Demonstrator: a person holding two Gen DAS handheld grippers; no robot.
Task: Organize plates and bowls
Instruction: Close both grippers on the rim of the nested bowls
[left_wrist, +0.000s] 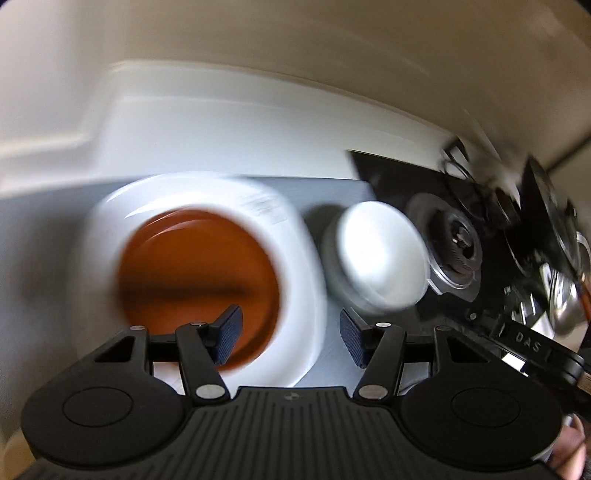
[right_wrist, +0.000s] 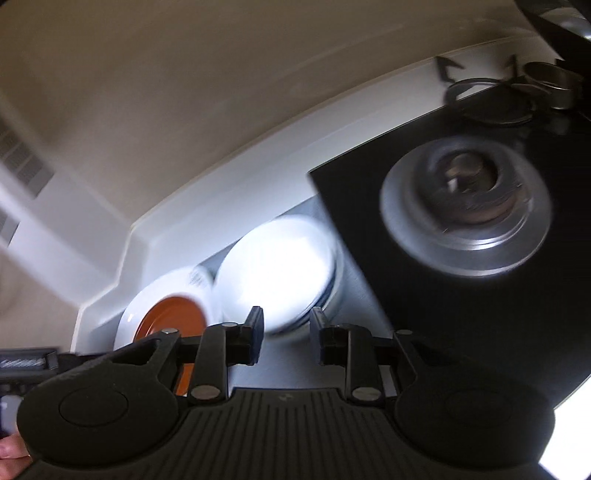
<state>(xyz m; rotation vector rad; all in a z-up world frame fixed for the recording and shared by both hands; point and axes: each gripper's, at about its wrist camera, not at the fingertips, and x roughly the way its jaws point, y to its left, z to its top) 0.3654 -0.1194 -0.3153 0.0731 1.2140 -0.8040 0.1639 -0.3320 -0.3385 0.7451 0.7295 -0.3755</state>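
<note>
An orange-brown dish (left_wrist: 195, 266) sits inside a larger white plate (left_wrist: 299, 266) on the grey counter. To its right stands a small stack of white bowls (left_wrist: 376, 254). My left gripper (left_wrist: 291, 328) hovers over the near rim of the white plate, open, with nothing pressed between its blue pads. In the right wrist view the white stack (right_wrist: 277, 273) lies just beyond my right gripper (right_wrist: 286, 328), whose jaws stand a little apart with nothing between them. The orange-brown dish (right_wrist: 173, 317) shows to the left. Everything is motion-blurred.
A black gas hob (right_wrist: 443, 332) with a silver burner (right_wrist: 465, 210) borders the dishes on the right, and a metal pot (right_wrist: 550, 81) stands at its far end. A white raised ledge (left_wrist: 221, 122) and a beige wall close the back. The burner (left_wrist: 454, 236) is close to the bowls.
</note>
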